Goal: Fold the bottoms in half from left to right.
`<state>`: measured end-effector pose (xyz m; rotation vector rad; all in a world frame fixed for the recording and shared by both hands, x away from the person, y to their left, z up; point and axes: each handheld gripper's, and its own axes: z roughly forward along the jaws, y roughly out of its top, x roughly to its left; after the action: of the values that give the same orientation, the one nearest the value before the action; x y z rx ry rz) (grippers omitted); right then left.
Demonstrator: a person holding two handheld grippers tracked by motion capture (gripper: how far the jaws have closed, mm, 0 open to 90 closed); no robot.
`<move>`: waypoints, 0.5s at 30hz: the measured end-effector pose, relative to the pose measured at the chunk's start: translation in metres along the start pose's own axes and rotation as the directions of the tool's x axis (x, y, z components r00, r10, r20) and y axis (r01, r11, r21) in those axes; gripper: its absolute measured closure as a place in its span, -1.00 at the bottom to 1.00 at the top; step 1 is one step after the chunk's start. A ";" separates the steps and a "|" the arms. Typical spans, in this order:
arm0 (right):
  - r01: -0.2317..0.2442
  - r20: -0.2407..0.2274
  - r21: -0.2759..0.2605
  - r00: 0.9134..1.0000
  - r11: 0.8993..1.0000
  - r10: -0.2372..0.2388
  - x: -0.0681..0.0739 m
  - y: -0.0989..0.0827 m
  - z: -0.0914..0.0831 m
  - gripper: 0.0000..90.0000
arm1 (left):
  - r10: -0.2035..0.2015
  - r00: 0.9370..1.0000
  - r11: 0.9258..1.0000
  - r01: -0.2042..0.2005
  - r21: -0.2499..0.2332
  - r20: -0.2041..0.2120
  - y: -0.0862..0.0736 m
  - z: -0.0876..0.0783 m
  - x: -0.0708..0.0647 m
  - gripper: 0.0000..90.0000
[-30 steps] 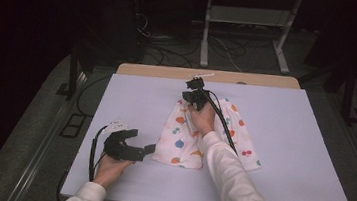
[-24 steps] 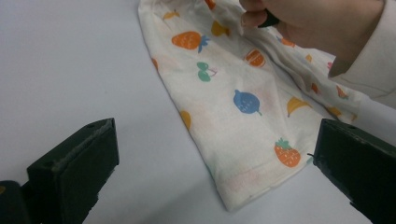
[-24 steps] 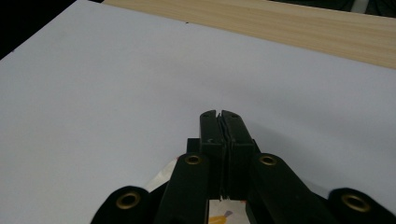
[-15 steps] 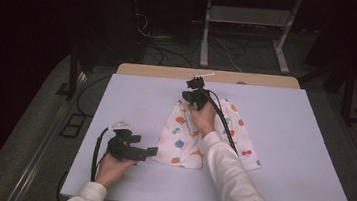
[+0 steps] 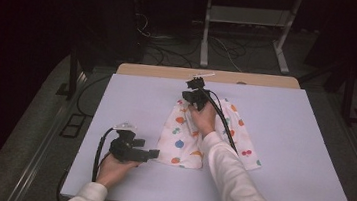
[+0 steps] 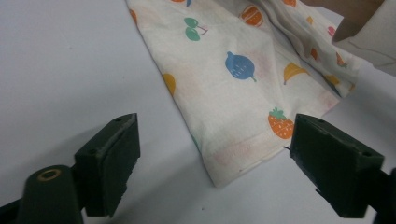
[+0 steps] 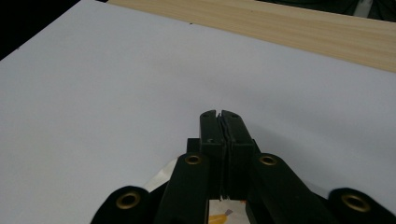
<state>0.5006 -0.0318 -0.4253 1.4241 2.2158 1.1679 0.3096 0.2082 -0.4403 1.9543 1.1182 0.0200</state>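
A fruit-printed cloth (image 5: 202,138) lies flat on the counter (image 5: 286,157), and the work in hand looks like folding or spreading it, with one end pinned and the other about to be taken. The right tool (image 5: 195,93) sits at the far end of the cloth, just beyond the person's right hand (image 5: 204,118), which rests on the fabric. Its own view shows the jaws clenched tight together, their tips over bare counter with a strip of wooden edge (image 7: 280,28) farther off, and a sliver of printed fabric just beneath the jaw roots; whether any cloth is nipped between them cannot be told. The left tool (image 5: 148,153) hovers just beside the cloth's near corner, jaws spread wide and holding nothing. Its view gives what the high view cannot: the corner (image 6: 219,179) lies between and slightly ahead of the two jaws, flat on the counter with a hemmed edge, a strawberry print (image 6: 280,125) close to the right jaw. The high view, in turn, shows the whole layout and both forearms. The next move probably calls for easing the left tool forward and low, so one jaw slides under the hem before closing.
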 end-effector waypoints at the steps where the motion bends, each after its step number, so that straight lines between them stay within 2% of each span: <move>1: 0.000 0.000 0.000 1.000 1.000 0.000 0.000 0.000 0.000 0.94 | 0.000 1.000 1.000 0.000 0.000 0.000 0.000 0.000 0.000 -0.61; 5: -0.007 -0.005 -0.004 1.000 1.000 0.007 0.000 0.001 -0.001 0.94 | 0.006 1.000 1.000 -0.007 0.017 0.028 0.000 0.002 0.000 -0.51; 13: -0.004 -0.007 -0.001 1.000 1.000 0.004 -0.001 0.000 -0.001 0.94 | 0.008 0.999 0.998 -0.010 0.055 0.033 0.000 0.004 0.001 -0.16; 15: -0.006 -0.008 0.002 1.000 1.000 0.006 -0.001 0.000 0.000 0.94 | 0.000 0.999 0.998 -0.003 0.068 0.045 -0.001 0.005 0.001 -0.11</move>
<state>0.5009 -0.0329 -0.4251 1.4300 2.2200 1.1765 0.3121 0.2057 -0.4446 2.0062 1.1006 -0.0623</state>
